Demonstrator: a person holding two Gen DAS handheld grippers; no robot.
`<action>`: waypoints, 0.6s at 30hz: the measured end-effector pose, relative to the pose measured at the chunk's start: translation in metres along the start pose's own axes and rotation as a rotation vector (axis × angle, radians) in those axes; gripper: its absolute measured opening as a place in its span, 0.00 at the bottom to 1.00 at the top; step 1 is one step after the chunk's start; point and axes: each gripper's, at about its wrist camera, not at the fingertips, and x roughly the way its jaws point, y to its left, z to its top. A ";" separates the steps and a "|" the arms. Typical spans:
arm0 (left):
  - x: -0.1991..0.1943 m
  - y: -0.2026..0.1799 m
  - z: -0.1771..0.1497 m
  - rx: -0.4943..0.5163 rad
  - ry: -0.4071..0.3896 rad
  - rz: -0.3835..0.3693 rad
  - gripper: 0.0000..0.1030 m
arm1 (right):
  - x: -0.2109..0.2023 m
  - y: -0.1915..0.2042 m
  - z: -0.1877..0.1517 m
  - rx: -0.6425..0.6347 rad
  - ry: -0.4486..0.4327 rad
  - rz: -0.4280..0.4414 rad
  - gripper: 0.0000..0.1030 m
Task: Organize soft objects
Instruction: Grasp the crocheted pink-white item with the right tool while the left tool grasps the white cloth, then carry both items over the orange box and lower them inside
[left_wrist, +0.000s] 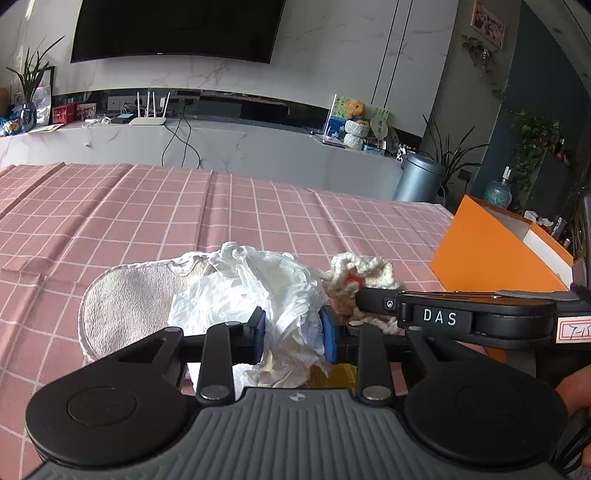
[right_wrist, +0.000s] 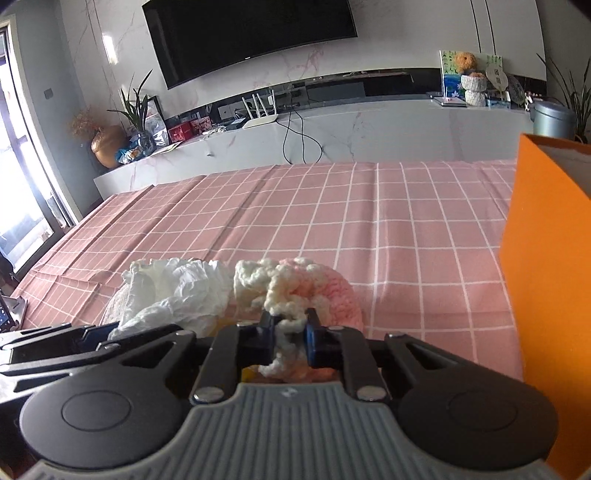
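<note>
Left-wrist view: a crumpled white tissue (left_wrist: 251, 291) is pinched between the blue pads of the left gripper (left_wrist: 292, 329), near the front edge of a bench spread with a pink checked cloth (left_wrist: 147, 221). A cream towelling pad (left_wrist: 129, 306) is seen just left of the tissue, partly under it, and a cream-and-pink crocheted piece (left_wrist: 354, 280) just to its right. From the right-wrist view, a strand of that crocheted piece (right_wrist: 295, 295) is shown clamped in the right gripper (right_wrist: 290, 338), its jaws drawn nearly together on the yarn, with the tissue (right_wrist: 177, 291) alongside to the left.

An orange box (left_wrist: 487, 254), open at the top, is set toward the bench's right edge, well apart from the cluster; in the right-wrist view the box (right_wrist: 554, 277) fills the right margin. It is judged the likely destination. Nothing soft can be seen inside it from here, so the sorting is judged to be at an early stage: two items gripped but not yet lifted clear, the pad untouched, all three still to be moved.

The box's interior is largely hidden, and its far side is cut off. Something yellow under the tissue, close to the jaws, is too obscured to be identified. The nearest strip of the bench is blocked by the gripper bodies, and a fingertip of the person at the lower right edge of the left-wrist view is only partly shown. Whether other soft items lie outside the frames cannot be told.
</note>
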 end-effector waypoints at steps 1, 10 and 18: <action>-0.002 0.000 0.001 0.002 -0.011 -0.004 0.33 | -0.002 0.000 0.001 0.001 -0.009 -0.008 0.13; -0.017 0.001 0.009 -0.022 -0.069 -0.016 0.31 | -0.031 -0.002 0.002 -0.020 -0.067 -0.019 0.13; -0.033 -0.006 0.015 -0.013 -0.100 -0.033 0.31 | -0.068 0.008 0.003 -0.060 -0.115 -0.028 0.13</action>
